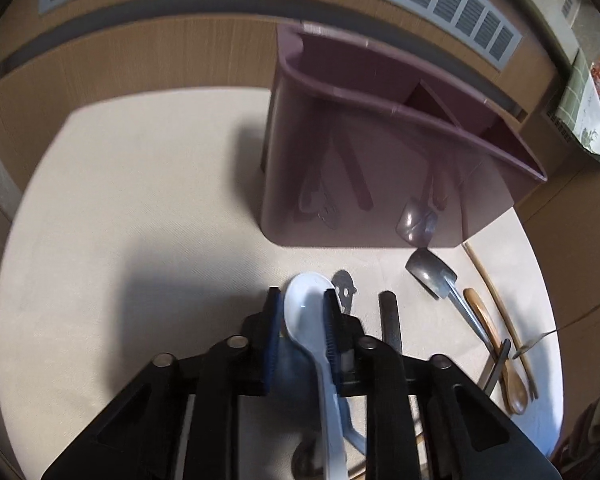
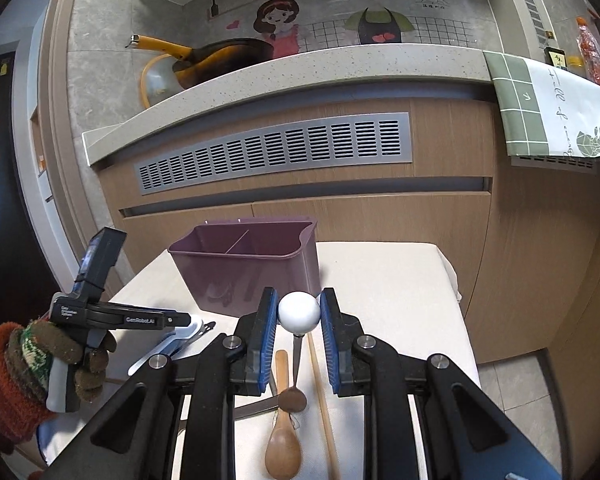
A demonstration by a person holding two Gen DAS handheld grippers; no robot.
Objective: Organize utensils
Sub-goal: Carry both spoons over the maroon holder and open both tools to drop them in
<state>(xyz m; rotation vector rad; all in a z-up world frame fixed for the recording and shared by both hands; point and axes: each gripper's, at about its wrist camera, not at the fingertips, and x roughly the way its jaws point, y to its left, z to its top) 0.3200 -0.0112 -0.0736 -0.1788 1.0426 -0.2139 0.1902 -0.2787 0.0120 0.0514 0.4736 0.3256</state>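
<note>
A purple utensil holder (image 1: pixel 380 152) with a divider stands on the cream table; it also shows in the right wrist view (image 2: pixel 248 268). My left gripper (image 1: pixel 302 300) has its jaws around a white ceramic spoon (image 1: pixel 306 312), lying on the table. My right gripper (image 2: pixel 299 304) is shut on the white ball end (image 2: pixel 299 313) of a thin metal utensil that hangs down over the table. A wooden spoon (image 2: pixel 283 440) and a wooden chopstick (image 2: pixel 322 400) lie below it. The left gripper's body (image 2: pixel 112 316) shows in a gloved hand at left.
A metal spoon (image 1: pixel 432 272), a wooden spoon (image 1: pixel 496 344), a long chopstick (image 1: pixel 496 300), a dark handle (image 1: pixel 390 320) and a small metal opener (image 1: pixel 344 286) lie on the table (image 1: pixel 140 200). Wooden cabinet with vent (image 2: pixel 276 152) stands behind.
</note>
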